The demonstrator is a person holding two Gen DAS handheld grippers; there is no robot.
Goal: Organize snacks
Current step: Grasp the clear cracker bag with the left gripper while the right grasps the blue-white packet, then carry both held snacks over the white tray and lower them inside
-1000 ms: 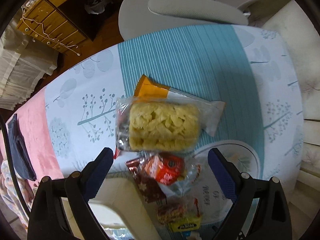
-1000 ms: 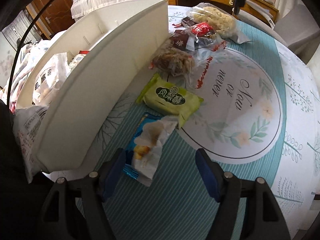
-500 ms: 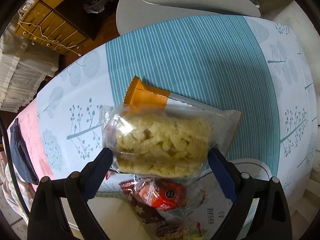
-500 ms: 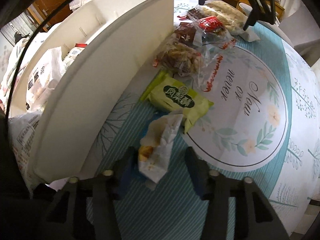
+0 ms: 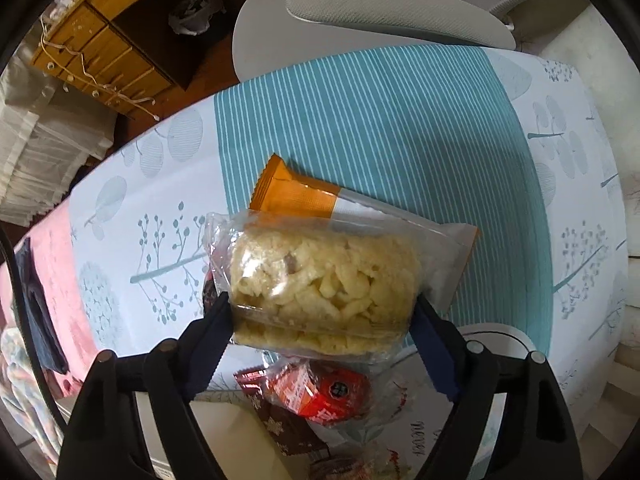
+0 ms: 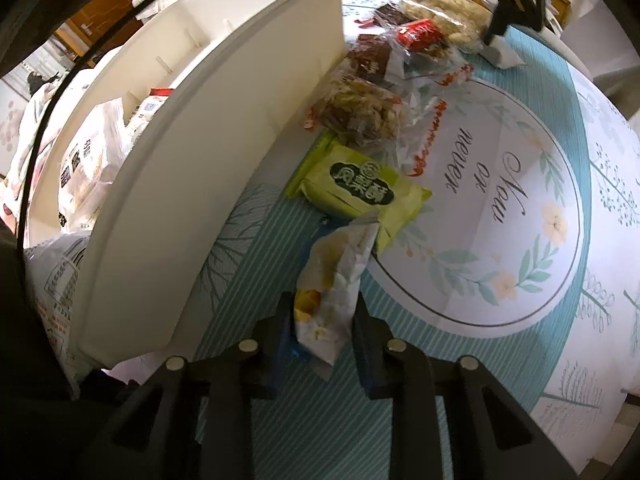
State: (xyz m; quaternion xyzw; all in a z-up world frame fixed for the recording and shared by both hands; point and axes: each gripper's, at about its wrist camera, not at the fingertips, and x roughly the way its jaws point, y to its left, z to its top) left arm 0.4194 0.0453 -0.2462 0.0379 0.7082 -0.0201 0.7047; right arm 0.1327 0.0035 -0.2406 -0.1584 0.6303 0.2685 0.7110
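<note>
- Snacks are spread on the desk point(image 6: 500, 364) beside a white bin point(image 6: 200, 168); some packets already lie inside the bin
- A clear bag of puffed rice point(image 5: 324, 292) is held between the pads of the left tongs point(image 5: 324, 332); the jaws have just been closing and now press on both its sides
- An orange-and-white packet point(image 5: 320, 200) lies under and behind that bag, on the teal striped cloth
- A red packet point(image 5: 320, 394) and a brown one point(image 5: 288, 428) lie just below the left tongs
- A white-and-blue packet point(image 6: 332, 292) is gripped by the right tongs point(image 6: 320, 336), whose jaws have just been closing on it; its upper end leans on a green packet point(image 6: 360, 188)
- A clear bag of brown nut pieces point(image 6: 360, 116) lies near the bin wall, beyond the green packet
- A grey chair point(image 5: 360, 12) is seen past the far desk edge
</note>
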